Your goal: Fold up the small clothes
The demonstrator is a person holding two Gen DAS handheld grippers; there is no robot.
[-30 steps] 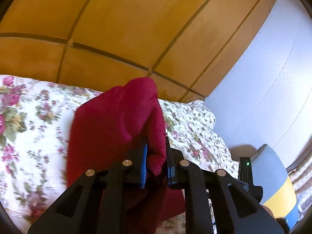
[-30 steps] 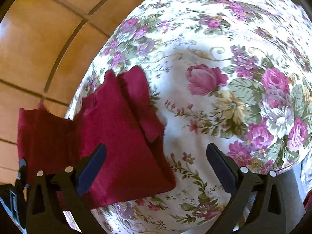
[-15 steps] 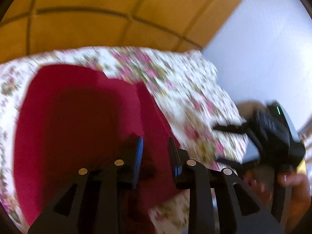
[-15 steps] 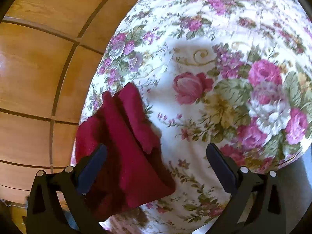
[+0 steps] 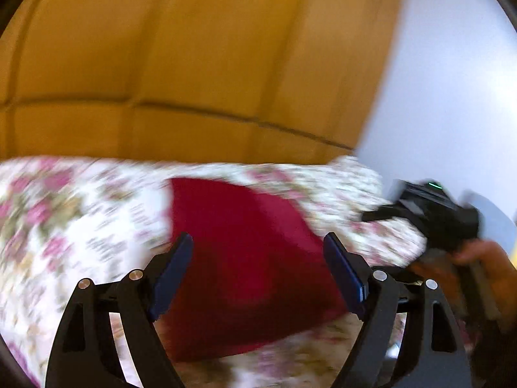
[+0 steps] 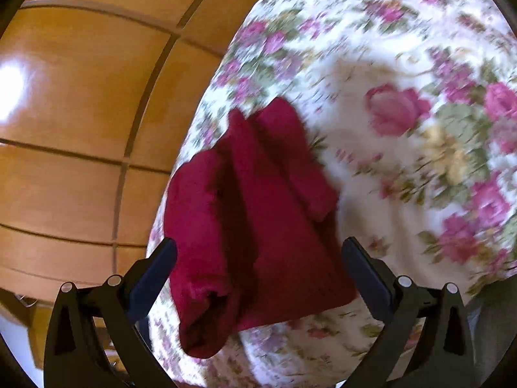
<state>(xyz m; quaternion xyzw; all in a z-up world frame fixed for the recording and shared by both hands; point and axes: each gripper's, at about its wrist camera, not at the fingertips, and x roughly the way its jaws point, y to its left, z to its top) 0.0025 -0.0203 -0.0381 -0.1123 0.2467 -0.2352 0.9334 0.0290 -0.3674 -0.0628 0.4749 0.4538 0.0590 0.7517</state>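
Left wrist view motion-blurred: floral cover pattern smeared. Hand right of the claw blurred, cut by frame edge. Red garment underside hidden.

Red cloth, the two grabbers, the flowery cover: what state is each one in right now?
Red cloth: folded, lying loose on the cover, gripped by nothing.
Left gripper: open, jaws have just been opening, nothing pinched.
Right gripper: open, empty, above the cloth.
Flowery cover: spread out under the cloth.
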